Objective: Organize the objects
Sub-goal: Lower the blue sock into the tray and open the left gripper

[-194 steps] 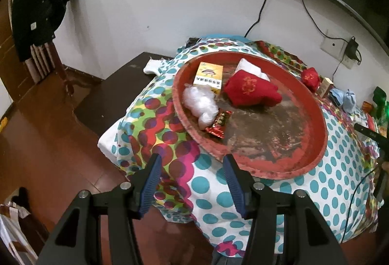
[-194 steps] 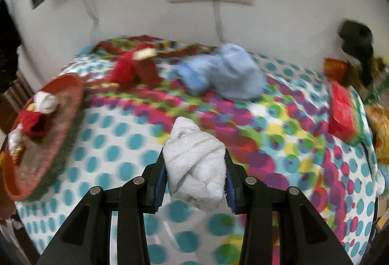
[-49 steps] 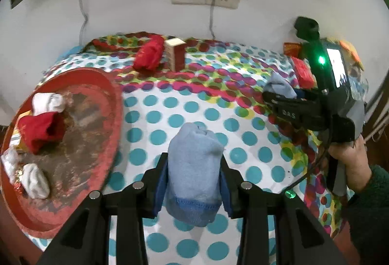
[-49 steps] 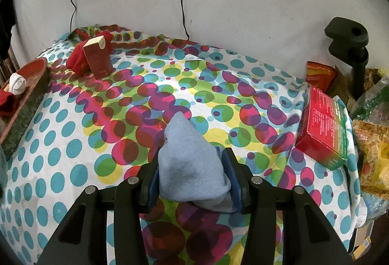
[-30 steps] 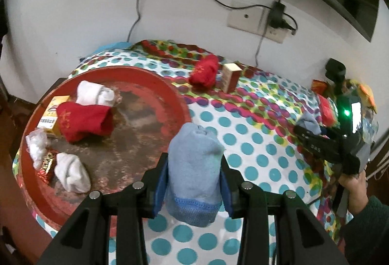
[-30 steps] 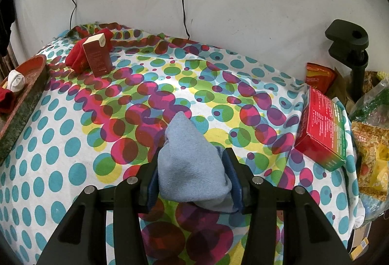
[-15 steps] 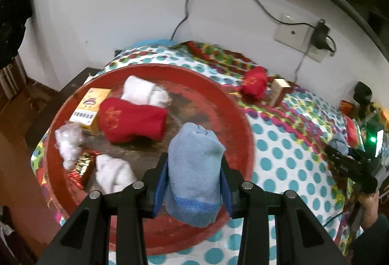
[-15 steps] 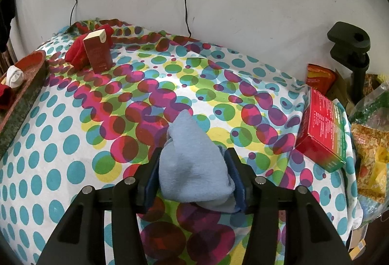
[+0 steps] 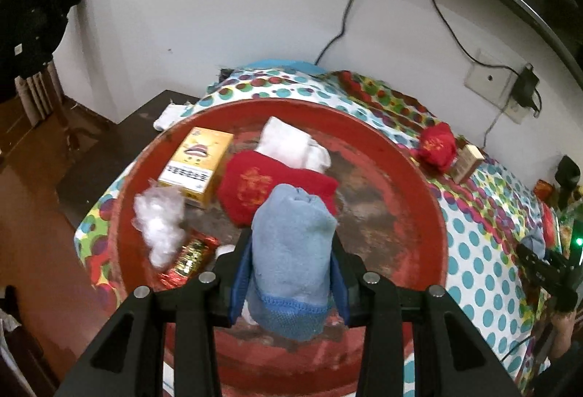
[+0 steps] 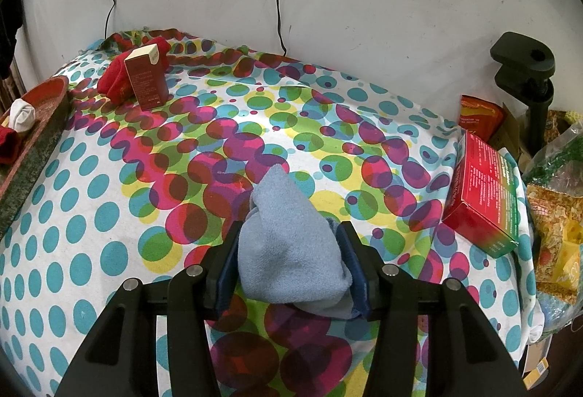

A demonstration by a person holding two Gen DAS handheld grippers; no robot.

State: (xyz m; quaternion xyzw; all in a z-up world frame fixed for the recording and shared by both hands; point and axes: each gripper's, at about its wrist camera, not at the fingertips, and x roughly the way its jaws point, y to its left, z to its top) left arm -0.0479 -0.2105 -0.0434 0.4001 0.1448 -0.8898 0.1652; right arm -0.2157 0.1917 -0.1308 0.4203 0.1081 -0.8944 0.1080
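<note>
On the left side of the spotted tablecloth a round red tray is sitting, and the left gripper is hanging over its near half with both pads pressing on a rolled blue sock — the sock is standing upright between the jaws, clear of the tray floor. Lying in the tray from left to right are a wad of clear plastic, a shiny red-and-gold wrapper, a yellow box, a red sock and a white sock touching its far edge. Beyond the tray's right rim another red sock is lying against a small brown carton. Further right, the right gripper is gripping a second blue sock just above the tablecloth — its toe is pointing away from the camera. At the table's right edge a red box is lying flat, with snack bags crowding beside it.
</note>
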